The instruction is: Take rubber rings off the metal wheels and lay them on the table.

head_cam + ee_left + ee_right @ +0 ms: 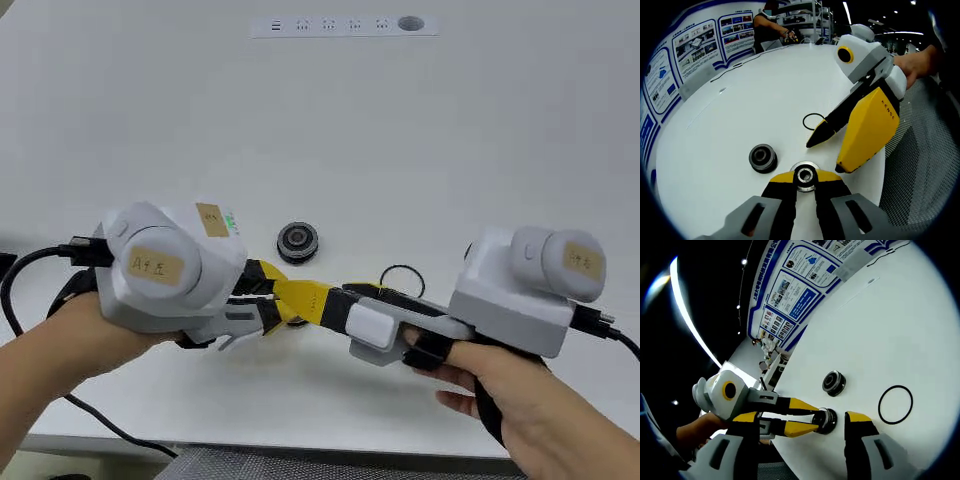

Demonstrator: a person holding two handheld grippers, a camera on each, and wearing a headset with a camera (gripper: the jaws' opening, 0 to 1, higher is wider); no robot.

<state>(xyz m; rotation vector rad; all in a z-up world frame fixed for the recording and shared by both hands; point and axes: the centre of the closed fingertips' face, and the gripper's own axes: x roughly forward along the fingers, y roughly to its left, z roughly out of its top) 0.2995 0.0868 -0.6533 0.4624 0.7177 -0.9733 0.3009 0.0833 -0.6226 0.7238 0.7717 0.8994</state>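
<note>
Progress: one rubber ring (402, 280) lies on your desk (450, 150).
Left tongs (804, 181): clamped on a metal wheel (805, 175).
Right tongs (825, 156): spread open beside it.
Remaining: second wheel (298, 241) looks still ringed.

Small dark lettering (888, 111) runs along the yellow side of the right gripper (826, 156), right of centre in the left gripper view. It reads roughly "SENSE", though the first letter is unsure. In the head view, the left label (157, 265), tan and handwritten, sits on the left gripper (285, 305) at lower left. The right label (583, 260) sits at right on the right gripper. Neither can be read. The print on the wall posters (795, 287), upper centre of the right gripper view, is too small to read.
</note>
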